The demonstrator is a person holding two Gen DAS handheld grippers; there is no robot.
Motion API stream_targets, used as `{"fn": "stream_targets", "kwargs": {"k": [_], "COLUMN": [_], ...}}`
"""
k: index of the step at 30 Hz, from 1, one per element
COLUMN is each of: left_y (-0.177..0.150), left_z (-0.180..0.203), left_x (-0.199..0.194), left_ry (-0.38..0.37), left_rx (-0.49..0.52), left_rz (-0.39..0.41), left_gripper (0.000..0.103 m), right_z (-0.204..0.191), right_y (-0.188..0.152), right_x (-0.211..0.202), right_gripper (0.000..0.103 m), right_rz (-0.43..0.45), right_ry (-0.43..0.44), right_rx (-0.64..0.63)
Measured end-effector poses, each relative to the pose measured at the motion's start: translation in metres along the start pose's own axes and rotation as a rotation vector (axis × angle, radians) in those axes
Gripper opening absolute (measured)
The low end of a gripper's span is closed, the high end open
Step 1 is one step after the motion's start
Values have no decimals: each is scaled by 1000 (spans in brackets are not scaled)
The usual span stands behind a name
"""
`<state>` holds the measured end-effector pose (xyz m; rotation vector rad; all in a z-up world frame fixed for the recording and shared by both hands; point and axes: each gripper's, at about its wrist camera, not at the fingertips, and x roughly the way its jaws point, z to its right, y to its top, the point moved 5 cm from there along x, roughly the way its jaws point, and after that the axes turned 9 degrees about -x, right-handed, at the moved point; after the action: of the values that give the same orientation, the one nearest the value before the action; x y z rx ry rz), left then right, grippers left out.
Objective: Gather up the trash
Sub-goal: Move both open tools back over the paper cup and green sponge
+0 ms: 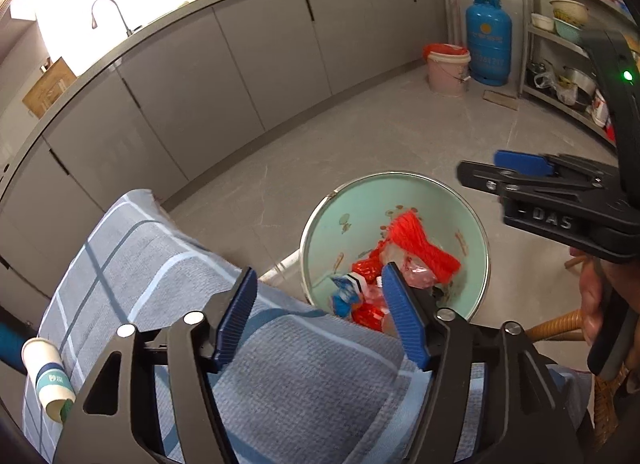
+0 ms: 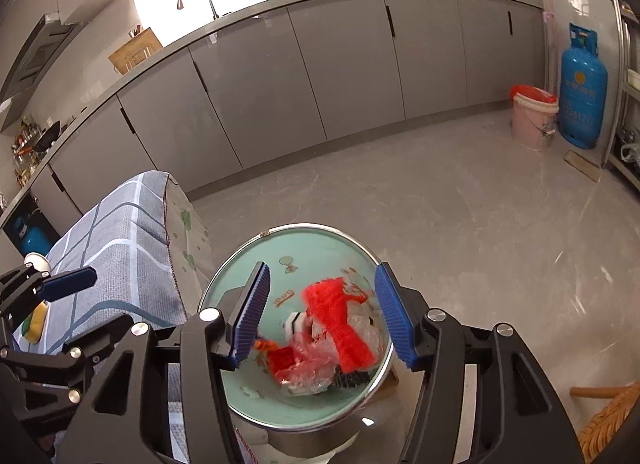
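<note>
A mint-green trash bin point(image 1: 472, 232) point(image 2: 256, 264) stands on the floor beside a cloth-covered table point(image 1: 168, 264) point(image 2: 120, 216). It holds red net, red and clear plastic wrappers point(image 1: 424, 248) point(image 2: 340, 324) and a blue packet point(image 1: 346, 296). My left gripper point(image 1: 324, 316) is open and empty over the table's edge, near the bin. My right gripper point(image 2: 324, 312) is open and empty right above the bin; it also shows in the left wrist view point(image 1: 496, 168). A paper cup point(image 1: 48, 376) lies on the cloth at the left. A yellow sponge point(image 2: 36, 322) lies there too.
Grey kitchen cabinets point(image 2: 320, 76) run along the back. A pink bucket point(image 2: 534, 120) and a blue gas cylinder point(image 2: 584, 92) stand at the far right. A metal shelf rack point(image 1: 568, 44) is at the right. A wicker chair point(image 2: 612, 420) is near my right side.
</note>
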<state>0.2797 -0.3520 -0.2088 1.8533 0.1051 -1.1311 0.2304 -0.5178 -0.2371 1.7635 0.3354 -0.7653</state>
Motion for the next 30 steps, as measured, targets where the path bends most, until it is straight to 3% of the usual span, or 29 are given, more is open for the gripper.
{"fn": "stream_targets", "kwargs": {"k": [4,12,22,30], "left_y": [-5,-36,-90,-152], "left_z": [-17,-61,-152,-246], "left_x": [-11,-52,-110,-133], "left_ry": [39,125,287,447], "left_rx": [-35,-127,-270,-456], "left_rz": [6,16,12,-44], "left_gripper": [78,82,86,91], "right_z": [4,-31,-126,-234], "right_y": [-8,-11,1,-4], "right_x": [-13,-34,-45,-46], "right_gripper": [64,67,70,75], "right_rz": [0,6,10,-15], "right_ry": [-8,35,150,243], "right_rx": [41,20,-118,-285]}}
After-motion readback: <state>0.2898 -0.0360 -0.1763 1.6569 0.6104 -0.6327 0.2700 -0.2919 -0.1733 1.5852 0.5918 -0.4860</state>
